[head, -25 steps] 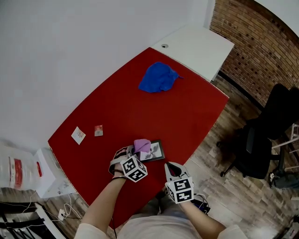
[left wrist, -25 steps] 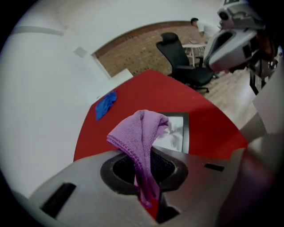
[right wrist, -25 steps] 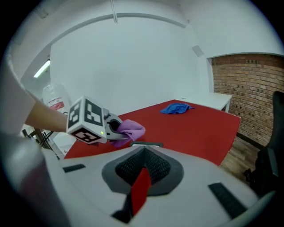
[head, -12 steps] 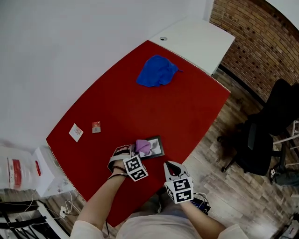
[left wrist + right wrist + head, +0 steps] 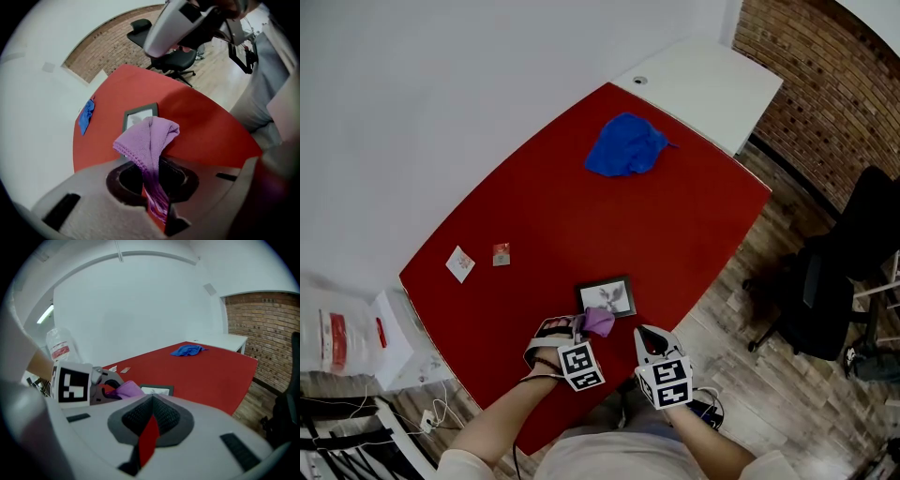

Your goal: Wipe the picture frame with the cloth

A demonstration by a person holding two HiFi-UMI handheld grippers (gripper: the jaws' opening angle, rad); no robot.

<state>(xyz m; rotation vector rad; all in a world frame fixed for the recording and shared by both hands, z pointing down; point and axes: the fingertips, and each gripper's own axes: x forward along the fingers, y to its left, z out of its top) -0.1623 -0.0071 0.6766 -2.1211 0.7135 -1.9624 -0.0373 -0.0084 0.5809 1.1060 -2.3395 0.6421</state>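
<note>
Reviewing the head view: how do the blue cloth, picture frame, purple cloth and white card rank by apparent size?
1. blue cloth
2. picture frame
3. purple cloth and white card: these look about alike, and the cloth is bunched up, so I won't rank them.

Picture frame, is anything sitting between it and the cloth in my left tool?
Nothing visible does. The left tool is shut on the purple cloth, which hangs right by the picture frame's near edge, and nothing lies between them. The blue cloth lies far off at the other end of the red table.
</note>
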